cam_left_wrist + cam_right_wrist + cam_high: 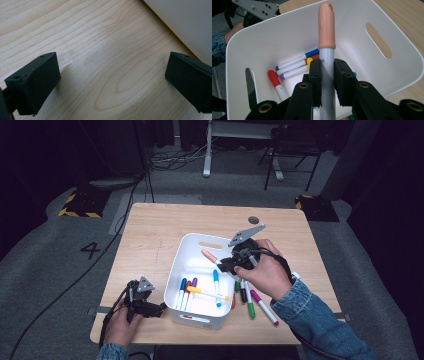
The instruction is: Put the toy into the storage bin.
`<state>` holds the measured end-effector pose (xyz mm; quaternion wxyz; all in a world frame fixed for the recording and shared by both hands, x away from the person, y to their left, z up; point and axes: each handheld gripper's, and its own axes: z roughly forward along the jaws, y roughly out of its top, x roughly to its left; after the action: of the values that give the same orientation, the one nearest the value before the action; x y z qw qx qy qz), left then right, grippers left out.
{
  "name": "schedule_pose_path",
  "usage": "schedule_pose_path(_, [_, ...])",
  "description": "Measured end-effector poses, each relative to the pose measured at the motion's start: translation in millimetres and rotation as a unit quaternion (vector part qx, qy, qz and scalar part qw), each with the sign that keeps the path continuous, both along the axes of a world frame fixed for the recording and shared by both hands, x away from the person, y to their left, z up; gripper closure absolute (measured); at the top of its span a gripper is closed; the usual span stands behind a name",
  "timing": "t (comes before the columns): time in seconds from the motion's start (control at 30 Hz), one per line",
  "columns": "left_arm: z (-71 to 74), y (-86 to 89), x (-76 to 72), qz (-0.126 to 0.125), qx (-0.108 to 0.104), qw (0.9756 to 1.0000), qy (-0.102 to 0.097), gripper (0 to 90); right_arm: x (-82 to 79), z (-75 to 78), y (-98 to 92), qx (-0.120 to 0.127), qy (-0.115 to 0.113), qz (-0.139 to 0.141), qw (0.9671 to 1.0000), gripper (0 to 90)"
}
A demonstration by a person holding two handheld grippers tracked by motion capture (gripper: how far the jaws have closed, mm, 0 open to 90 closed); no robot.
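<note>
Marker, peach-capped [326,27]: grey barrel clamped between the pads of the right tool [327,75], cap pointing away from the hand, held over the open white bin [186,251]; probably on its way to be dropped in with the rest.
Right tool grip: narrow, pinching the barrel below the cap, so the marker sticks out straight and ought to fall clear on release.
Left tool [110,82]: jaws wide with nothing between them, resting low on the counter [150,230] just beside the bin's wall, apparently idle.
Bin: near the counter's middle, slot handle in its far wall, open top facing up to receive markers.
Markers in bin: five counted — blue, red, purple, yellow, light blue.
Markers loose on counter [255,301]: about four beside the bin's right wall, partly hidden under the right hand; green and magenta caps are clear.
</note>
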<state>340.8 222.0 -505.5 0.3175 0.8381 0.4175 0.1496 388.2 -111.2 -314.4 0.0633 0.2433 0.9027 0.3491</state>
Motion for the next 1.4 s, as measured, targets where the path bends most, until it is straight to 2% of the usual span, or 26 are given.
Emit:
schedule_pose_path(0.27, [-0.2, -0.1, 0.2, -0.001, -0.002, 1.0000, 0.002, 0.0, -3.0, -5.7, 14.5, -0.004, 0.005, 0.014, 0.9999, 77.1])
schedule_pose_path(0.73, [-0.1, -0.1, 0.1, -0.001, -0.001, 1.0000, 0.000, 0.0, -7.6, -20.7, 27.3, -0.022, 0.005, 0.035, 0.9991, 77.2])
schedule_pose_path(0.77, [0.2, 0.1, 0.1, -0.001, 0.000, 1.0000, 0.002, 0.0, -8.5, -21.8, 28.4, -0.024, 0.011, 0.034, 0.9991, 77.1])
schedule_pose_path(1.03, [-0.1, -0.1, 0.2, -0.001, -0.002, 1.0000, 0.001, 0.0, -10.6, -33.6, 33.9, -0.045, 0.007, 0.050, 0.9977, 77.2])
schedule_pose_path(1.13, [0.0, 0.0, 0.2, -0.002, -0.001, 1.0000, 0.002, 0.0, -10.0, -38.8, 37.8, -0.055, -0.005, 0.067, 0.9962, 77.1])
schedule_pose_path(1.17, [-0.1, -0.1, 0.2, -0.002, -0.002, 1.0000, 0.003, 0.0, -11.9, -40.6, 39.5, -0.063, 0.003, 0.064, 0.9960, 77.1])
schedule_pose_path(1.2, [0.1, 0.0, 0.0, 0.000, 0.000, 1.0000, 0.000, 0.0, -11.3, -42.3, 40.3, -0.065, -0.002, 0.070, 0.9954, 77.1])
schedule_pose_path(1.4, [-0.3, -0.2, 0.1, -0.001, -0.002, 1.0000, 0.001, 0.0, -13.8, -49.5, 46.6, -0.088, 0.001, 0.077, 0.9931, 77.1])
